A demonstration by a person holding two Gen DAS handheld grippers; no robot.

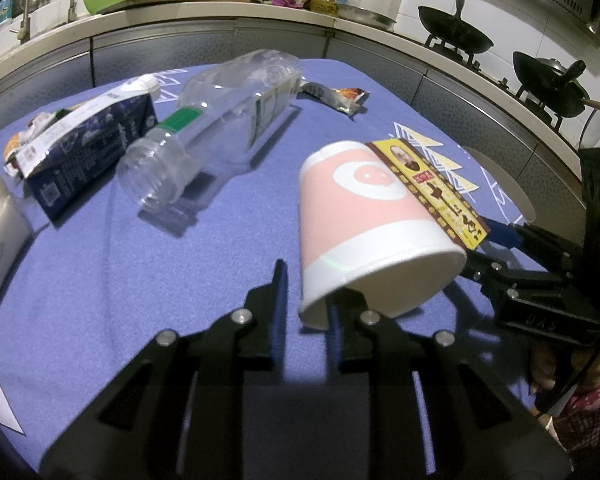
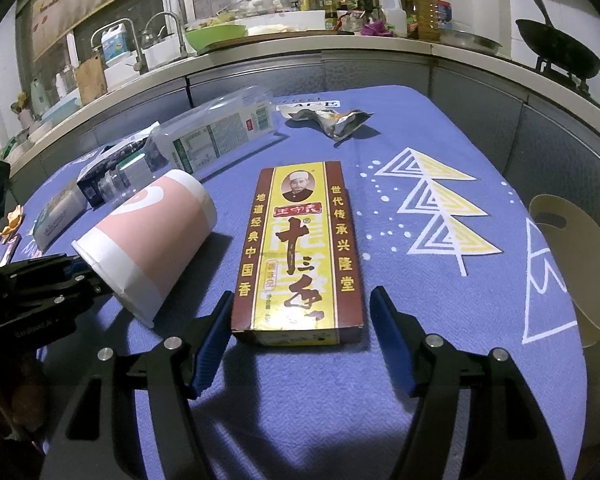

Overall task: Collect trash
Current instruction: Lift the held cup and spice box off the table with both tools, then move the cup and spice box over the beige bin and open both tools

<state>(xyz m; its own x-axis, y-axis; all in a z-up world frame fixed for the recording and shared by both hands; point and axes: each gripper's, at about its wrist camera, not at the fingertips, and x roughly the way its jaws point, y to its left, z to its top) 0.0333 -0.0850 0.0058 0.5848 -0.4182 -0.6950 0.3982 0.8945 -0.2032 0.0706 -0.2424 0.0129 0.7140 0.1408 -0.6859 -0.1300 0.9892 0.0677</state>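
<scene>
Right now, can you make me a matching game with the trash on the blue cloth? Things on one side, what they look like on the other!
Things:
1. paper cup
2. spice box
3. plastic bottle
4. snack wrapper

Looks:
A. clear, lying on its side
B. crumpled, at the far end of the cloth
C. pink and white, tipped over
D. yellow and brown, flat between the right gripper's open fingers

Pairs: 1-C, 2-D, 3-A, 4-B

The black left gripper with blue pads (image 1: pixel 306 300) is sitting with jaws narrowly parted. The matching black right gripper (image 2: pixel 302 340) is spreading its jaws wide, low over the surface.
</scene>
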